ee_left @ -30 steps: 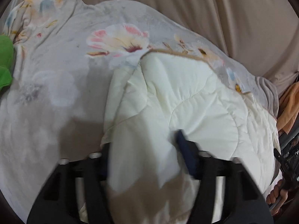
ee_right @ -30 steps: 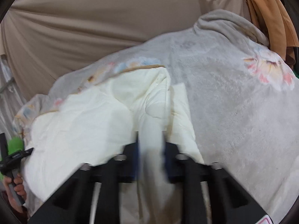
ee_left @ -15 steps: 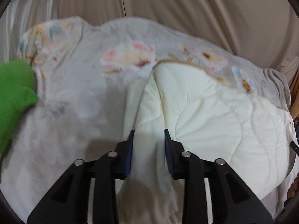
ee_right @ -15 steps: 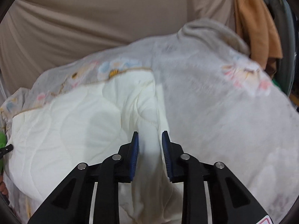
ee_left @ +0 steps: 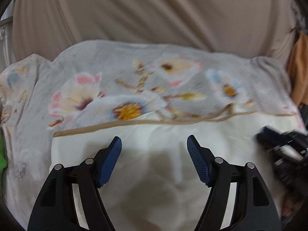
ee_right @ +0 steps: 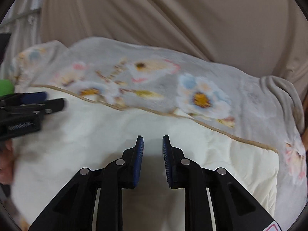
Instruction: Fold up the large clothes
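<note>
A large quilt lies spread in front of me. Its cream quilted underside [ee_left: 154, 173] [ee_right: 134, 130] is folded over the grey floral top side [ee_left: 134, 88] [ee_right: 154, 80], with a tan piped edge [ee_left: 134, 124] [ee_right: 211, 129] between them. My left gripper [ee_left: 154, 144] is wide open above the cream layer and holds nothing. My right gripper [ee_right: 153, 142] has its jaws narrowly apart over the cream layer, with no cloth between them. Each gripper shows blurred at the edge of the other's view: the right one [ee_left: 283, 150], the left one [ee_right: 27, 111].
A beige draped cloth [ee_left: 154, 15] [ee_right: 173, 19] fills the background behind the quilt. An orange garment [ee_left: 300, 67] hangs at the right. A green object [ee_right: 5, 86] [ee_left: 2, 157] sits at the left edge. A pale curtain [ee_right: 23, 23] hangs at the far left.
Both grippers let go of the cream fold: the left opened wide, the right opened slightly. The fold now lies flat on the floral side, and both views swung to face the tan edge.
</note>
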`<state>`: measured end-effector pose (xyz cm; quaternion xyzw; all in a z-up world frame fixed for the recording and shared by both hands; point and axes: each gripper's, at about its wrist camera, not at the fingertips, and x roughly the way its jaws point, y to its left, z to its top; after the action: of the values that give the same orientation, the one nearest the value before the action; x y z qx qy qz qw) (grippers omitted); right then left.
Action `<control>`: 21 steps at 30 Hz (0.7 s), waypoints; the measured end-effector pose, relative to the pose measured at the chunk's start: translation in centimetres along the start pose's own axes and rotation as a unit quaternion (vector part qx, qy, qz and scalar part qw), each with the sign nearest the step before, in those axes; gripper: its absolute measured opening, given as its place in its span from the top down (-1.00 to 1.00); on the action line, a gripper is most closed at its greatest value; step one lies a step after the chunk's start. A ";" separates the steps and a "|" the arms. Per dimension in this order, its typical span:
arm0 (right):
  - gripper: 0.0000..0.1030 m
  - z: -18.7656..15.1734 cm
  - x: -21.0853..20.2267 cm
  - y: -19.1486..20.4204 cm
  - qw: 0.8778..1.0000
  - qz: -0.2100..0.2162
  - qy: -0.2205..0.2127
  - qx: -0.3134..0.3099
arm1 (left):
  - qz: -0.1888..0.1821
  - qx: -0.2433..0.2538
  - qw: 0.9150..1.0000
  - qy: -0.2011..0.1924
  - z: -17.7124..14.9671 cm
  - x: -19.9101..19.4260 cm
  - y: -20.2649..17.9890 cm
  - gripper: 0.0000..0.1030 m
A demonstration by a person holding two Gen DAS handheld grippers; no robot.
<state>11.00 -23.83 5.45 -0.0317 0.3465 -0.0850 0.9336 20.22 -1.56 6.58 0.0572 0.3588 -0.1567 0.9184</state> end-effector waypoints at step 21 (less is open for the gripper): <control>0.70 -4.5 4.0 -12.9 0.986 -0.014 0.057 0.154 | -0.006 -0.038 0.999 0.036 -2.1 5.1 5.5 -0.42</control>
<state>9.32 -37.28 0.98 0.1130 0.3815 -0.1522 0.9047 24.18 2.81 1.50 0.0263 0.3980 -0.1462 0.9053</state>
